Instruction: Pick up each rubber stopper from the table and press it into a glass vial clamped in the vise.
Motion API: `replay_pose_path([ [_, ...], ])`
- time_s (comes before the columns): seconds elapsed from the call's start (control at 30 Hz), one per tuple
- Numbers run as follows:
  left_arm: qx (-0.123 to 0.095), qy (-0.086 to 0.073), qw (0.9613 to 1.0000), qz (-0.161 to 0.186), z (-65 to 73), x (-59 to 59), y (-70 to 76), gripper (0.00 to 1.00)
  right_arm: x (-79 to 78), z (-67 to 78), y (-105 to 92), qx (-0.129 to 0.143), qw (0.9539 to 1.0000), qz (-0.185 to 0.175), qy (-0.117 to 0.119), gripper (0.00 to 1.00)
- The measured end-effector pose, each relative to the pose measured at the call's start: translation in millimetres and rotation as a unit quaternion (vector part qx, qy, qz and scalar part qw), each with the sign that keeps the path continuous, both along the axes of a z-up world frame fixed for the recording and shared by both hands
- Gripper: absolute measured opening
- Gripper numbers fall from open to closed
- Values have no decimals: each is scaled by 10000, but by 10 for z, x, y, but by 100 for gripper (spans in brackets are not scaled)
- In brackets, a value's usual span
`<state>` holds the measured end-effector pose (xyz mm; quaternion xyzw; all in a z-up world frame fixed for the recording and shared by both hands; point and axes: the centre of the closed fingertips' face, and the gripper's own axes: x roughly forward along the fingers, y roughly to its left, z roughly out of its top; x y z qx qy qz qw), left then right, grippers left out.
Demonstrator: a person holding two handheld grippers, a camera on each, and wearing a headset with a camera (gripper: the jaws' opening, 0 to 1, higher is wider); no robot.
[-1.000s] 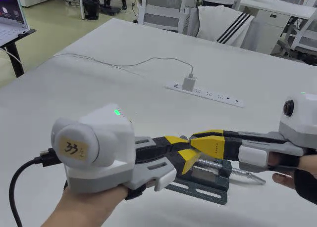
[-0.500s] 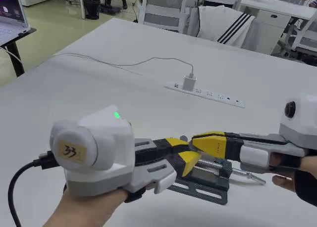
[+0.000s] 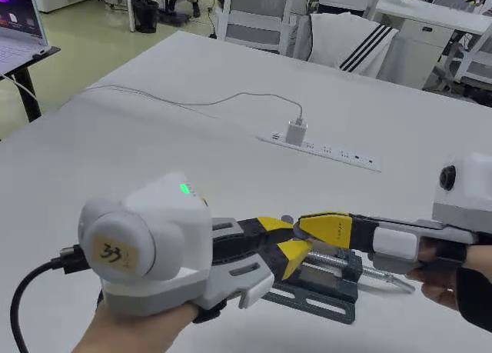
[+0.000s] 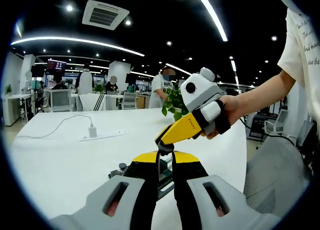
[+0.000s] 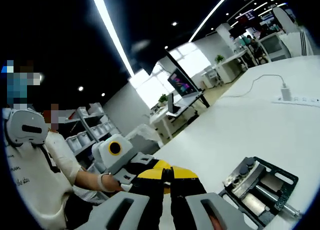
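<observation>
The vise (image 3: 323, 280) sits flat on the white surface close to its near edge, its screw handle pointing toward the right edge, and both grippers hang just above it with their yellow tips meeting nose to nose. The left gripper (image 3: 298, 236) reaches in from the left edge; in the left gripper view its jaws stand only a narrow slit apart, with the vise visible through the slit. The right gripper (image 3: 299, 224) comes in from the right edge, and in the right gripper view its jaws are drawn close together. A small dark piece (image 4: 163, 149) sits right where the two sets of tips touch, at the end of the right gripper's jaws; I cannot tell whether it is a stopper, nor which jaws, if either, have hold of it. Whether a vial stands in the vise cannot be made out. Farther in toward the far edge lies a power strip (image 3: 319, 147) with a white charger (image 3: 295, 130) plugged in, its cable (image 3: 192, 103) trailing toward the left edge.
</observation>
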<state>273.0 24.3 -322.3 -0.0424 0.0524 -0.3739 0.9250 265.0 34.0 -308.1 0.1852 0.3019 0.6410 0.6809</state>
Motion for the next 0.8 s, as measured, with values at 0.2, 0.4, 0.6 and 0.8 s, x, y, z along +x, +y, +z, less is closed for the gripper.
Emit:
replay_pose_path([
  [0.2, -2, -4, 10000, 22, 6, 7, 23, 5, 1, -19, 27, 153, 9991, -86, 377, 0],
  [0.4, -32, -36, 10000, 78, 23, 20, 44, 8, 9, -39, 66, 176, 9983, -145, 537, 0],
  [0.6, -29, -102, 9999, 61, 31, 12, 27, 6, 17, -48, 78, 271, 9960, -210, 830, 0],
  [0.8, 7, -75, 10000, 29, 1, -12, 19, 5, -14, -71, 83, 224, 9968, -169, 752, 0],
])
